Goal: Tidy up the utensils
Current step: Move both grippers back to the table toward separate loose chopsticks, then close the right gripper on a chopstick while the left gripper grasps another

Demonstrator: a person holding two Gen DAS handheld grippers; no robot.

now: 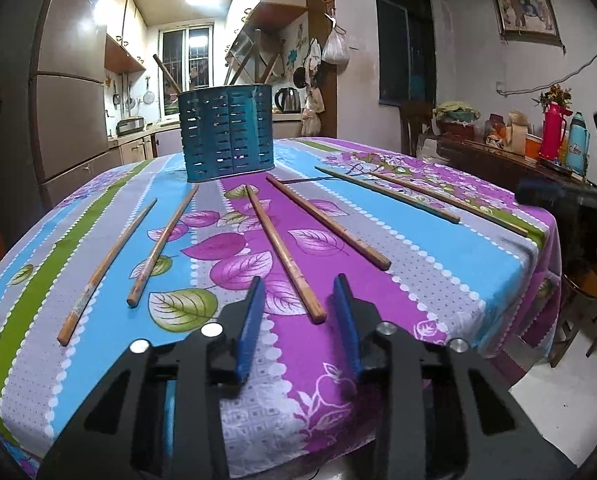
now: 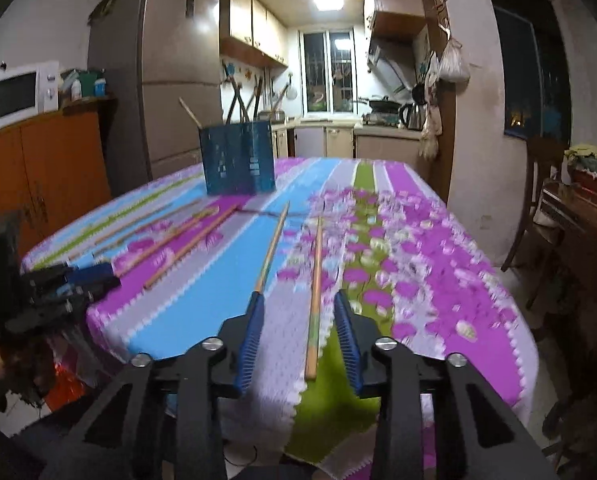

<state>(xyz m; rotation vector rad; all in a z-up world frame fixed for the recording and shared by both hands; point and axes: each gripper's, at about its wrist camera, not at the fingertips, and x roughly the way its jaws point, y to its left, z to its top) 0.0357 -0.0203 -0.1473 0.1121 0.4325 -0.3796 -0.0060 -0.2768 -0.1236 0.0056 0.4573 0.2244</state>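
- Striped floral tablecloth (image 1: 438, 280) in purple, blue, grey and green covers the table in a dim kitchen-dining room; its near edge hangs down just under both grippers.
- Left gripper (image 1: 300, 286) hovers over the near edge of the cloth, its blue-padded fingers (image 1: 250, 320) spread apart and holding nothing.
- Between those fingers, on the cloth, lies the thick end of a wooden chopstick (image 1: 284, 254), not touched by either pad.
- Right gripper (image 2: 298, 304) also stands with its fingers parted; a chopstick with a greenish band (image 2: 314, 300) lies on the cloth in the gap, its butt end close to the cloth's edge.
- Just left of it, a second chopstick (image 2: 272, 246) runs up the blue stripe, its near end close by the left fingertip; the blur hides whether they touch.
- Six chopsticks in all lie fanned out on the cloth in the left wrist view: two at left (image 1: 106, 270), two in the middle, two thinner ones at right (image 1: 386, 194).
- Beyond them, towards the far side, a blue slotted utensil holder (image 1: 228, 132) stands upright, with several chopsticks leaning out of its top (image 1: 166, 74).
- Farther back are a refrigerator (image 2: 170, 80), a microwave (image 2: 16, 94), wall cabinets, a barred window (image 2: 330, 72) and an electric kettle (image 1: 288, 100).
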